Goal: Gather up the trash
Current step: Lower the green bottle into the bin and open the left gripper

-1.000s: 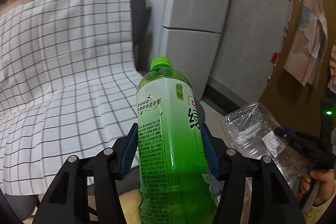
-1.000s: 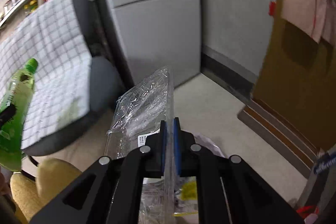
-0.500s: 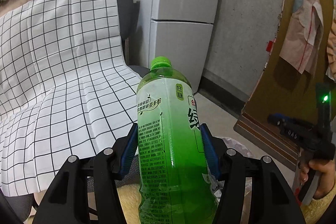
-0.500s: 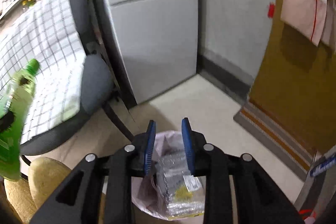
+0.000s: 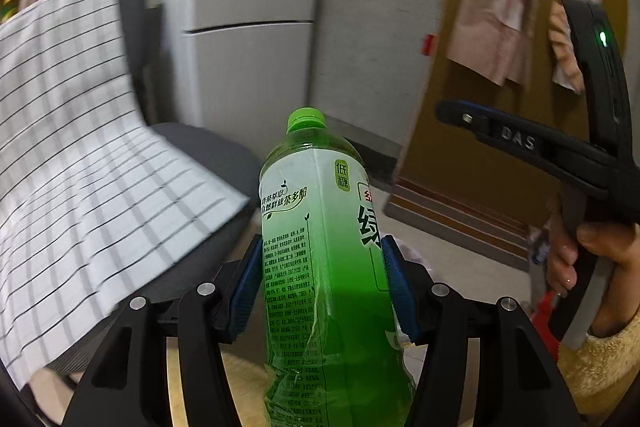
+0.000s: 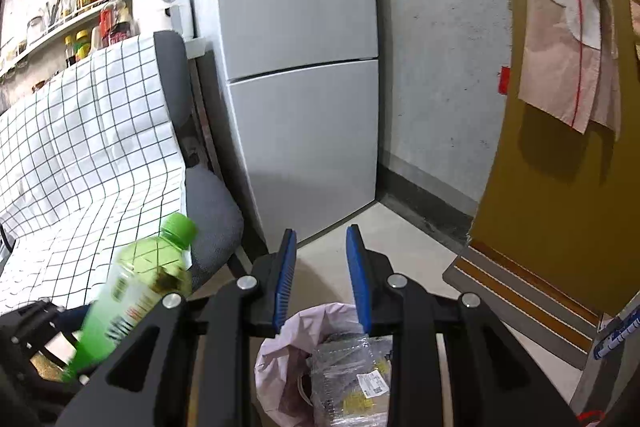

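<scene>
The left claw [image 5: 322, 283] is clamped on the green tea bottle [image 5: 328, 267], with one blue pad [image 5: 247, 277] pressed against each side of the bottle's labelled body. The bottle stands upright between the pads, green cap [image 5: 305, 117] uppermost, its lower half a deeper green than the pale upper label. In the right wrist view the same bottle [image 6: 136, 291] appears at the lower left, tilted, with its cap [image 6: 179, 227] pointing up and to the right. The right claw [image 6: 322, 277] holds nothing; its two blue pads [image 6: 285, 279] stand apart with a clear gap between them. Directly below that gap sits the trash bin [image 6: 280, 347], lined with a pale pink bag, on the light floor [image 6: 400, 227]. Inside the bin lies crumpled clear plastic packaging [image 6: 352, 371] bearing a small white label. In the left wrist view the right claw [image 5: 452, 113] appears at the right edge, gripped by the person's right hand [image 5: 588, 255] in a yellow fleece sleeve. A grey chair [image 6: 212, 211] draped with a checked cloth [image 6: 88, 147] stands to the left, beside a white refrigerator [image 6: 300, 67].
</scene>
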### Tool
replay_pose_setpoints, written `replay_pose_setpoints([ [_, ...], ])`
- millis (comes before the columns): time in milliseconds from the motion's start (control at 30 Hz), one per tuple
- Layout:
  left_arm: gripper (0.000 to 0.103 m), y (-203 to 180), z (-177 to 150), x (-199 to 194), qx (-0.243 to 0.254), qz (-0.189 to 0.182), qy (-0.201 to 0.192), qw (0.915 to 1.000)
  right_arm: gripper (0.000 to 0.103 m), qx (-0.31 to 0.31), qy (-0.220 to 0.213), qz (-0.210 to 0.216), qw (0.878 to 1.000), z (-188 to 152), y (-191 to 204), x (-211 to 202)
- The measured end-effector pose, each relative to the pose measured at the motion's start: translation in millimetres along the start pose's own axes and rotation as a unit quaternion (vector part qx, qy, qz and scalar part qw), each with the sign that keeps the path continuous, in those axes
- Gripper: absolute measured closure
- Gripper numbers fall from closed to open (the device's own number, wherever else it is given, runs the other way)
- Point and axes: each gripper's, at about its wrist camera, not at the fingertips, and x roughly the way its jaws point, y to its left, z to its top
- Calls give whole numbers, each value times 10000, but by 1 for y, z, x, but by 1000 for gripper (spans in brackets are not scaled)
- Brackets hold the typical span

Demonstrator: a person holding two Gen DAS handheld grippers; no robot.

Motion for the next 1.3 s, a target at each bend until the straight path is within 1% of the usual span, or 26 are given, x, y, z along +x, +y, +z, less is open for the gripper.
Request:
replay_pose_setpoints([
  [100, 45, -16, 9, 16, 195, -183, 26, 9996, 77, 84, -57, -108, 9999, 1, -15, -4],
  [200, 45, -27, 17, 33, 244, -338, 97, 9991, 77, 210, -98, -231, 9995, 1, -33, -5],
  [267, 44, -36, 24, 49, 289, -506, 173, 9982, 77, 300, -99, -292, 9991, 0, -43, -5],
  [333, 42, -42, 28, 66, 270, -622, 308, 9972, 72, 384, -74, -365, 9986, -2, -55, -3],
  [367, 38, -43, 29, 76, 254, -656, 391, 9968, 69, 413, -64, -391, 9984, -3, -58, -3],
  [400, 36, -43, 30, 87, 232, -619, 481, 9967, 69, 437, -53, -412, 9982, -4, -61, -2],
  [433, 36, -44, 30, 90, 234, -586, 505, 9967, 68, 449, -40, -428, 9981, -4, -63, -1],
  [533, 33, -39, 26, 94, 195, -503, 581, 9968, 67, 411, 35, -465, 9981, -9, -65, 3],
  [600, 33, -32, 24, 91, 149, -412, 579, 9974, 67, 378, 76, -465, 9982, -10, -63, 6],
  [733, 33, -9, 20, 68, -1, -42, 408, 9992, 67, 296, 155, -325, 9989, -11, -50, 10],
  [767, 31, -4, 20, 62, -47, 59, 406, 9991, 67, 234, 177, -282, 9992, -12, -44, 10],
  [800, 26, 1, 18, 56, -93, 162, 402, 9990, 65, 197, 193, -255, 9993, -12, -39, 9],
  [833, 23, 7, 16, 48, -158, 314, 373, 9987, 64, 159, 208, -220, 9994, -13, -34, 9],
  [900, 16, 19, 13, 32, -244, 562, 378, 9974, 58, 66, 271, -130, 9995, -15, -21, 6],
  [967, 15, 27, 12, 23, -303, 758, 424, 9958, 54, 62, 445, 29, 9990, -18, -11, 4],
  [1000, 15, 32, 11, 17, -340, 938, 525, 9936, 49, 83, 561, 150, 9983, -19, -6, 3],
  [1033, 15, 37, 10, 12, -379, 1018, 596, 9923, 47, 91, 697, 277, 9971, -21, -1, 3],
  [1100, 13, 47, 10, -1, -484, 1228, 659, 9891, 37, 18, 947, 486, 9943, -21, 12, 0],
  [1133, 12, 51, 10, -8, -526, 1288, 639, 9882, 35, -60, 997, 494, 9938, -21, 18, -2],
  [1200, 11, 62, 12, -28, -669, 1360, 599, 9866, 25, -312, 1004, 480, 9933, -16, 35, -11],
  [1300, 8, 76, 13, -56, -910, 1364, 577, 9848, 14, -743, 914, 507, 9917, -6, 62, -28],
])
